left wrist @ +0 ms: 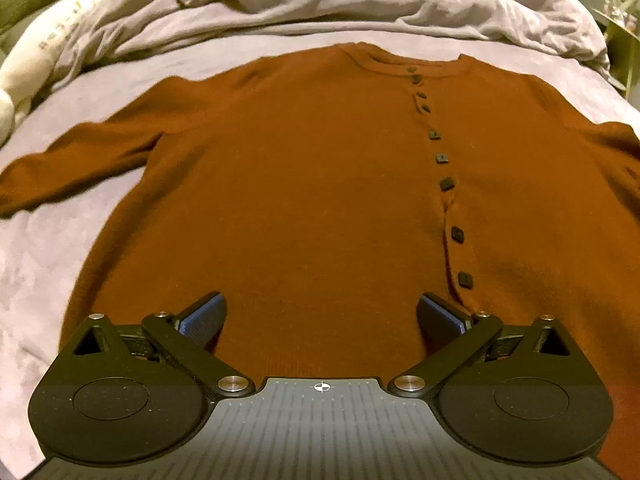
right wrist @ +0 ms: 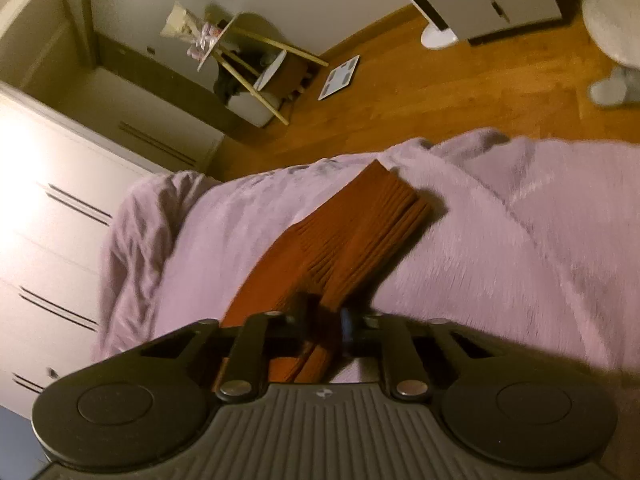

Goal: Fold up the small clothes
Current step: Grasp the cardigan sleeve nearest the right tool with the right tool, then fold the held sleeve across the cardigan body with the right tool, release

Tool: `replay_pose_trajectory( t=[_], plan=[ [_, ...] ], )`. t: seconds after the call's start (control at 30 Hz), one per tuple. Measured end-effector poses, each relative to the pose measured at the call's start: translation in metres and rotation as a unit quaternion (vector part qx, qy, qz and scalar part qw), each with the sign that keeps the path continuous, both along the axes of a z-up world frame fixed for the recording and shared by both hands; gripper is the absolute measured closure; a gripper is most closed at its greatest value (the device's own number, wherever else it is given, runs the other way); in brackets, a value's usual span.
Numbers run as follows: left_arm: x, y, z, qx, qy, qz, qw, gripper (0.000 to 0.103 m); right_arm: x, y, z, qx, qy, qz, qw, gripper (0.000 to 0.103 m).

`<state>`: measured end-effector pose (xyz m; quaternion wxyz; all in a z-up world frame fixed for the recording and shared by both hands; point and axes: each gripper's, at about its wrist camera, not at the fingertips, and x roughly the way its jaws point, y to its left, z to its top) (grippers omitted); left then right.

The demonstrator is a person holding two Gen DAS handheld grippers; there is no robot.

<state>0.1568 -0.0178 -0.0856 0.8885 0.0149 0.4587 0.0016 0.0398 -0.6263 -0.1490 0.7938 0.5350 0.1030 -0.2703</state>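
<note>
- Already the right hand-held gripper (right wrist: 323, 322) pinches the cardigan's (left wrist: 304, 184) cuff (right wrist: 372, 216), sleeve running ahead.
- Left hand-held gripper (left wrist: 320, 316) gapes wide, empty, over the hem; buttons (left wrist: 442, 158) run away.

free: bare blanket (left wrist: 36, 264) left of cardigan (left wrist: 304, 184); blocked: rumpled duvet (left wrist: 360, 4) behind collar

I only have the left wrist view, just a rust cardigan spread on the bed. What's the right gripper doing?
Observer: The right gripper has its jaws shut on the ribbed cuff of a sleeve.
Operator: Where is that cuff?
Observer: Near the edge of the bed, over the lilac cover.
Operator: What's past that edge?
Observer: A wooden floor with a bathroom scale lying on it.
</note>
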Motion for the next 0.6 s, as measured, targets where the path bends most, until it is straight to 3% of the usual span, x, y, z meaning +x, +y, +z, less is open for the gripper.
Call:
replay_pose_trajectory(
  t=[0.07, 0.13, 0.23, 0.33, 0.4, 0.5, 0.57, 0.6],
  plan=[
    [0.001, 0.003, -0.002, -0.007, 0.002, -0.003, 1.0000, 0.000, 0.009, 0.011, 0.020, -0.058, 0.053, 0.008, 0.997, 0.096],
    [0.003, 0.004, -0.002, -0.010, 0.008, -0.008, 0.9999, 0.000, 0.026, 0.032, 0.048, -0.143, 0.101, 0.019, 0.984, 0.096],
    [0.006, 0.008, 0.002, -0.017, 0.009, -0.014, 0.9997, 0.000, 0.056, 0.091, 0.096, -0.273, 0.095, 0.077, 0.954, 0.096],
    [0.006, 0.012, 0.010, -0.029, -0.004, -0.019, 0.9994, 0.000, 0.088, 0.172, 0.135, -0.370, 0.049, 0.183, 0.909, 0.096],
    [0.008, 0.014, 0.019, -0.048, -0.016, -0.019, 0.9985, 0.000, 0.105, 0.234, 0.149, -0.424, 0.011, 0.267, 0.865, 0.096],
    [0.017, 0.017, 0.036, -0.092, -0.035, -0.026, 0.9948, 0.000, 0.129, 0.307, 0.143, -0.440, -0.004, 0.384, 0.812, 0.090],
    [0.025, 0.016, 0.045, -0.126, -0.041, -0.035, 0.9906, 0.000, 0.140, 0.336, 0.128, -0.427, 0.014, 0.428, 0.797, 0.071],
    [0.029, 0.014, 0.049, -0.145, -0.040, -0.042, 0.9877, 0.000, 0.142, 0.344, 0.119, -0.416, 0.027, 0.436, 0.797, 0.068]
  ],
)
